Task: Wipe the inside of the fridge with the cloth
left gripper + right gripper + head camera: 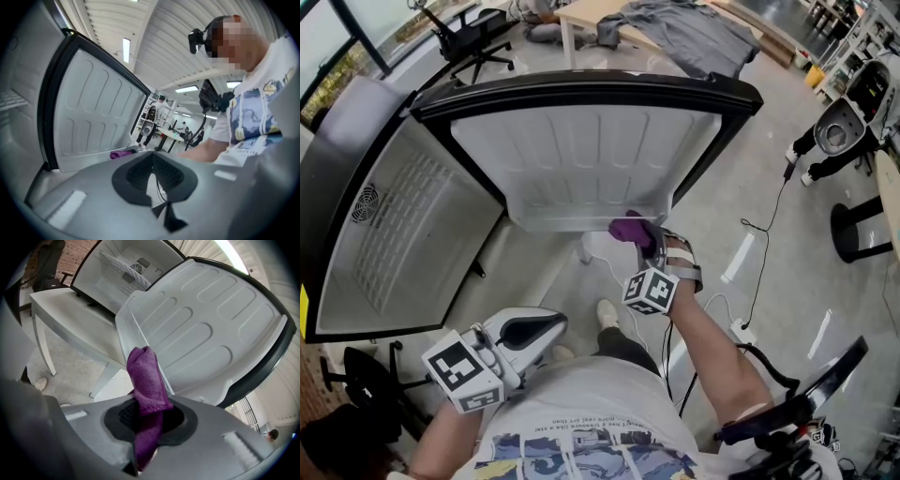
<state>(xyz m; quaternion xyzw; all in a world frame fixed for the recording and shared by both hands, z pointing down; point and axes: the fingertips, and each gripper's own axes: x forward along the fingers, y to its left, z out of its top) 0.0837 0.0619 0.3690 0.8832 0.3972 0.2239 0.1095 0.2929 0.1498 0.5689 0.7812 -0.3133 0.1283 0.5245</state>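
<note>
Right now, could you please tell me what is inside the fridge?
A wire shelf and a round vent on white walls; no food shows. The door covers part of the fridge's inside. The cloth is outside, in the right gripper, at the door's edge.

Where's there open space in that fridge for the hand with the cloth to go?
The fridge cavity, inside its black rim, looks bare apart from a wire rack. The door's ribbed inner panel is bare too. The right gripper holds the purple cloth at its lower edge. The floor right of that arm is crowded with cables.
</note>
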